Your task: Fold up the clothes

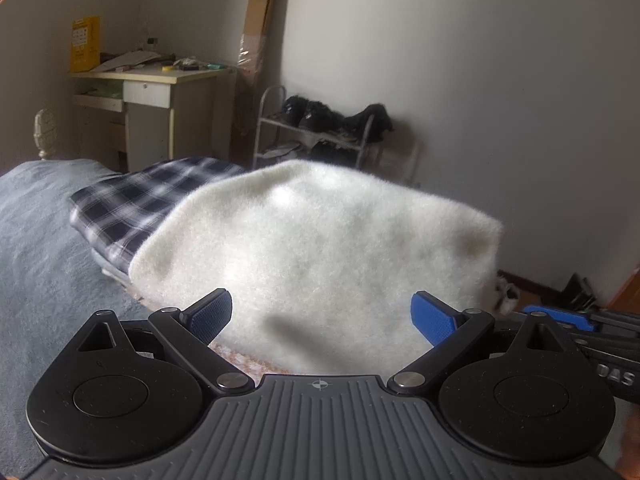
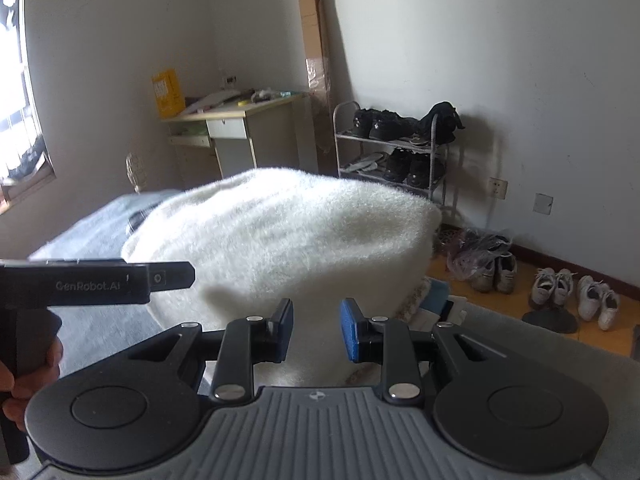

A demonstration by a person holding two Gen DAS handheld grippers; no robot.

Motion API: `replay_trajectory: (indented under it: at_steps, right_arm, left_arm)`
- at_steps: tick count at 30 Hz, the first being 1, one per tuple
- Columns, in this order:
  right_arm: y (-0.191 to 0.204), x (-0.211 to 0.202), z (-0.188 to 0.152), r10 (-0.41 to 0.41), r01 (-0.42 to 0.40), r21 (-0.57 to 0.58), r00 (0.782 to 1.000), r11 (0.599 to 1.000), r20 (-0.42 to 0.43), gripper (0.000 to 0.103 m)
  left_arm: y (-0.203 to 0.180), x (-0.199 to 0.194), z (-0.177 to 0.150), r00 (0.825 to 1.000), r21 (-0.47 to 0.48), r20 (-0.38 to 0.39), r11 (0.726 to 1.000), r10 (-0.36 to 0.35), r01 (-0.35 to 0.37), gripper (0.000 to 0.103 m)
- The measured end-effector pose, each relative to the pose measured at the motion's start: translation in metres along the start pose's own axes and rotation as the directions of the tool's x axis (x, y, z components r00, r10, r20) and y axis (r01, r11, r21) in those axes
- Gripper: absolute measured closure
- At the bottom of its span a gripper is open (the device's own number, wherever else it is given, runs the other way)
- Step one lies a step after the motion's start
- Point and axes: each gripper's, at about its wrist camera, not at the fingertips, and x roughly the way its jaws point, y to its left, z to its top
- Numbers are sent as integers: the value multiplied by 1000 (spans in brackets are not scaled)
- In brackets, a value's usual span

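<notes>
Hidden behind the white fleece garment (image 1: pixel 320 248): most of the plaid clothing (image 1: pixel 140 200) toward ten o'clock, and the lower shelves of the shoe rack (image 1: pixel 316 136) at twelve. Blurred along the fleece's top edge. Too small to tell apart: the clutter on the desk (image 2: pixel 240 116) and the print on the yellow box (image 2: pixel 168 92). Cut off at nine o'clock in the right wrist view: the window (image 2: pixel 20 80) and the hand (image 2: pixel 28 376) on the left gripper's handle. Covered at five o'clock by the fleece's edge: a stack, possibly folded clothes (image 2: pixel 440 304). Cropped at three o'clock: the right gripper (image 1: pixel 576 320).
</notes>
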Motion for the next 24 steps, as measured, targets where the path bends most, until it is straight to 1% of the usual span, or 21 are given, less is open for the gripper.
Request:
replay_trajectory:
  at_steps: [4,7,11,14,17,19,22,24]
  right_arm:
    - [5,2,2,1,-1,22,1000,1000,15,74]
    - [9,6,5,-16,16,48,1000,999,10,73]
    - [12,8,9,-46,46,117,999,992,-6,72]
    - [17,11,13,-73,76,166,997,983,-25,71]
    - [31,13,18,-103,109,204,994,973,-41,70]
    - [44,12,20,-119,128,232,991,964,-53,68]
    - [68,4,22,-142,155,257,987,954,-69,68]
    - [88,-6,23,-175,186,242,982,952,-65,68]
  left_arm:
    - [2,-14,5,998,53,22,997,-65,64,4]
    - [16,-25,10,997,44,44,998,-57,55,1]
    - [39,-32,16,998,-21,20,998,-60,61,0]
    - [52,-38,16,998,-13,13,998,-66,66,0]
    - [64,-46,16,997,6,7,997,-73,73,0]
    - [75,-53,16,996,-3,16,996,-86,86,0]
    - [99,-64,14,992,-32,14,992,-122,122,0]
    - [115,-71,12,989,-39,4,988,-151,151,0]
